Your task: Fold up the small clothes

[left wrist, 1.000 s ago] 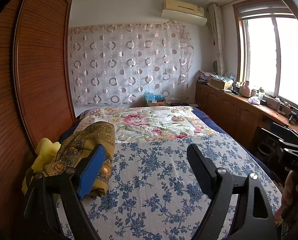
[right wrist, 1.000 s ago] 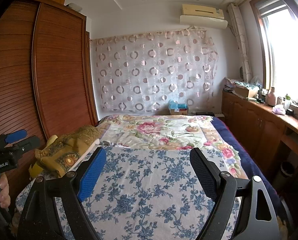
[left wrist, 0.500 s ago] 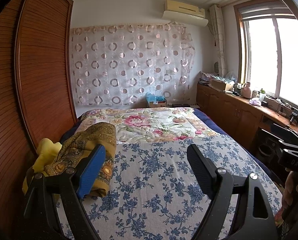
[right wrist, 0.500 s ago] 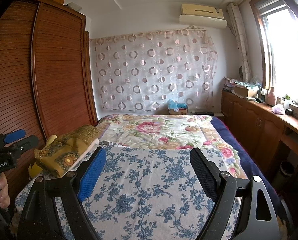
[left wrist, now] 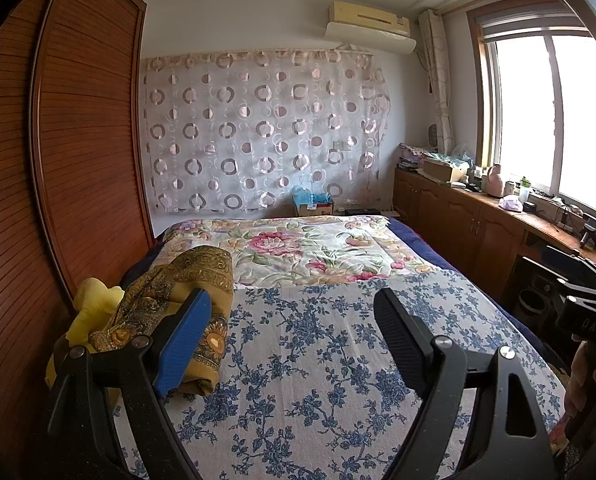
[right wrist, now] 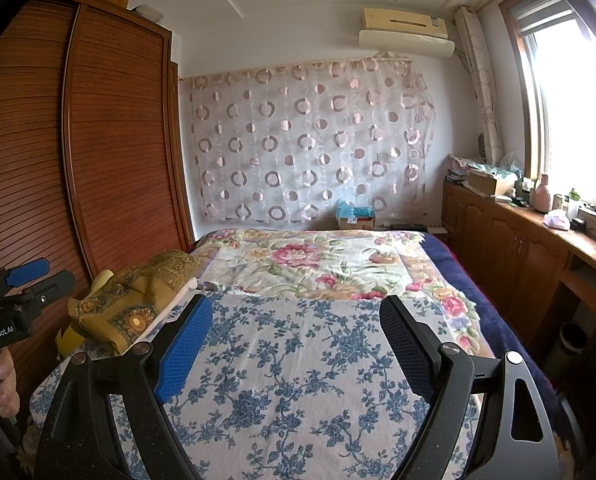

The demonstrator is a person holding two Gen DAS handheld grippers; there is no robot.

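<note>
Left gripper spread and empty, right gripper likewise — both above the floral bedspread, folded ochre cloth at left

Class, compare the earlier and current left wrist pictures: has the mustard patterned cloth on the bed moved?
No. The mustard patterned cloth lies at the same spot beside the wooden wardrobe, its end against the pink floral quilt.

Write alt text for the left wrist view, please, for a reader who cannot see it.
Open tongs hover over a bed with a blue flowered cover, holding nothing. A gold patterned cloth and a yellow cloth lie bunched at the bed's left edge, beside a wooden wardrobe.
</note>
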